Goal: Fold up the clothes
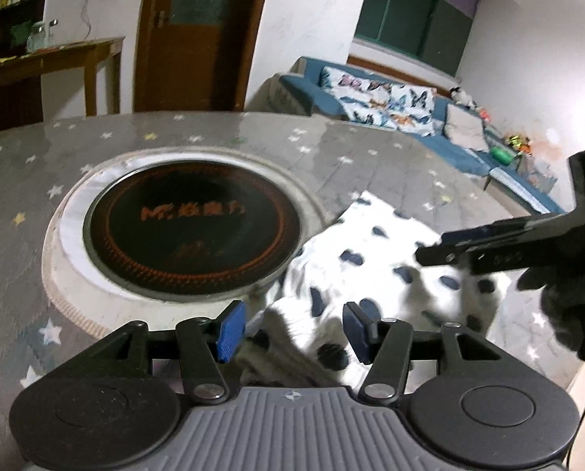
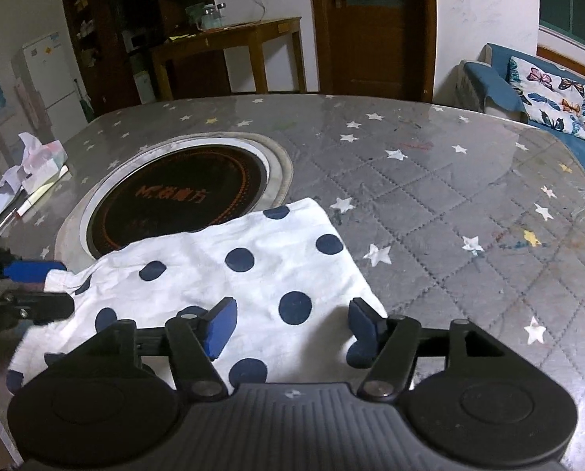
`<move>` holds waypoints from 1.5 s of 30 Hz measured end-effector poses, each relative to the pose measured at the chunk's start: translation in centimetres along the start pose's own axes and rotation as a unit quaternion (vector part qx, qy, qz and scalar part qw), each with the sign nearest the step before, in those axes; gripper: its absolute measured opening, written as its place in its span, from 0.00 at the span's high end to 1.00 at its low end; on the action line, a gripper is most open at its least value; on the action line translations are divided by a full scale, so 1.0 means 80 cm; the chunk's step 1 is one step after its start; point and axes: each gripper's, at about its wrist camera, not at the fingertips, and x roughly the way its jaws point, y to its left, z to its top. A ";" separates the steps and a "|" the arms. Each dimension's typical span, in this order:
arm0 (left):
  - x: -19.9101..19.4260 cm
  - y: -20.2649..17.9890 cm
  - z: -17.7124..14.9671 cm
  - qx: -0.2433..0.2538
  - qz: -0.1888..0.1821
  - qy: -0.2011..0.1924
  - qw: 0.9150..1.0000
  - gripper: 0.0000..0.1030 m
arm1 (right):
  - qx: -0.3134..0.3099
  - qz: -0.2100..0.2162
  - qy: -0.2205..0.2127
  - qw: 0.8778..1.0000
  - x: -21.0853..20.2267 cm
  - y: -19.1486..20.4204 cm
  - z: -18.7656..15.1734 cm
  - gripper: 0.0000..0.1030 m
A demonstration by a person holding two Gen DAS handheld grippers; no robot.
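A white garment with dark blue polka dots [image 2: 253,274] lies on the grey star-patterned table, its far corner over the rim of the round cooktop. It also shows in the left wrist view [image 1: 379,259]. My left gripper [image 1: 294,331] is open, its blue pads on either side of the garment's bunched near-left edge. My right gripper [image 2: 292,325] is open, hovering over the garment's near-right corner. The right gripper's fingers [image 1: 469,247] reach in from the right in the left wrist view. The left gripper's fingers [image 2: 33,271] show at the garment's left edge.
A black round cooktop [image 2: 178,200] is set into the table [image 2: 449,196]. A tissue pack and papers [image 2: 37,161] lie at the table's far left. A blue sofa with butterfly cushions [image 1: 390,106] stands beyond the table, and a wooden side table [image 2: 229,43] and door behind.
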 end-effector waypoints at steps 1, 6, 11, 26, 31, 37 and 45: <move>0.001 0.002 -0.001 -0.002 0.000 0.002 1.000 0.44 | 0.003 -0.003 -0.003 1.000 -0.002 -0.003 0.000 0.35; 0.008 0.010 -0.007 -0.014 -0.006 0.016 1.000 0.45 | 0.022 -0.020 -0.013 0.999 -0.010 -0.019 0.002 0.31; 0.014 0.013 -0.008 -0.019 -0.010 0.019 1.000 0.47 | 0.049 -0.031 -0.009 0.998 -0.010 -0.036 -0.002 0.30; 0.033 0.016 0.005 -0.009 -0.007 0.016 1.000 0.51 | 0.082 -0.035 0.010 0.996 -0.005 -0.042 -0.025 0.29; 0.040 0.017 0.008 -0.005 -0.008 0.018 1.000 0.51 | 0.089 -0.034 0.011 0.995 -0.007 -0.039 -0.032 0.29; 0.043 0.017 0.011 -0.003 -0.005 0.018 1.000 0.50 | 0.084 -0.032 0.013 0.996 -0.010 -0.029 -0.038 0.23; 0.039 0.016 0.013 -0.005 -0.001 0.013 1.000 0.48 | 0.080 -0.031 0.010 0.996 -0.009 -0.024 -0.040 0.20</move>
